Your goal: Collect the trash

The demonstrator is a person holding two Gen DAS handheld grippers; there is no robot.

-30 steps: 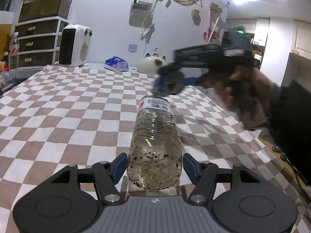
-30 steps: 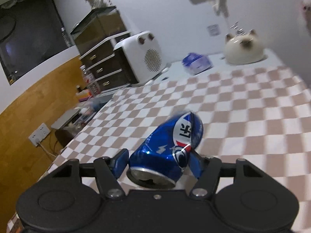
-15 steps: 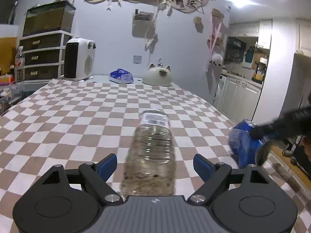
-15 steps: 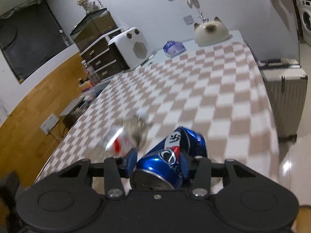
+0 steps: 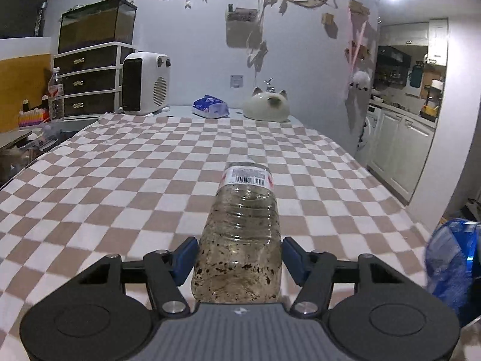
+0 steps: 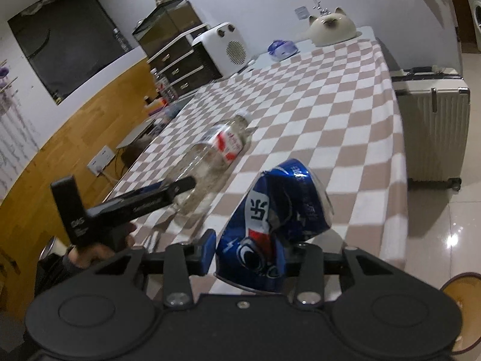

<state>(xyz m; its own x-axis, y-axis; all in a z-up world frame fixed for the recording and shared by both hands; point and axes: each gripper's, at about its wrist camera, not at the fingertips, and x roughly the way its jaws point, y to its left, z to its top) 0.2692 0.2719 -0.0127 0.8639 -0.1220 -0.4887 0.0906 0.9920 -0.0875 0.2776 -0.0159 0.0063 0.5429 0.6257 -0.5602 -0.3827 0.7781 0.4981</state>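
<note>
My left gripper is shut on the base of a clear plastic bottle with dark specks inside; the bottle points away over the checkered tablecloth. The bottle also shows in the right wrist view, with the left gripper on it. My right gripper is shut on a crushed blue soda can, held off the near right edge of the table. The can shows at the right edge of the left wrist view.
At the table's far end stand a white heater, a blue tissue pack and a cat-shaped ornament. Drawers stand at the left. A pale suitcase stands on the floor right of the table.
My left gripper has closed onto the bottle's base. My right gripper has carried the can further right and back, past the table's edge.
</note>
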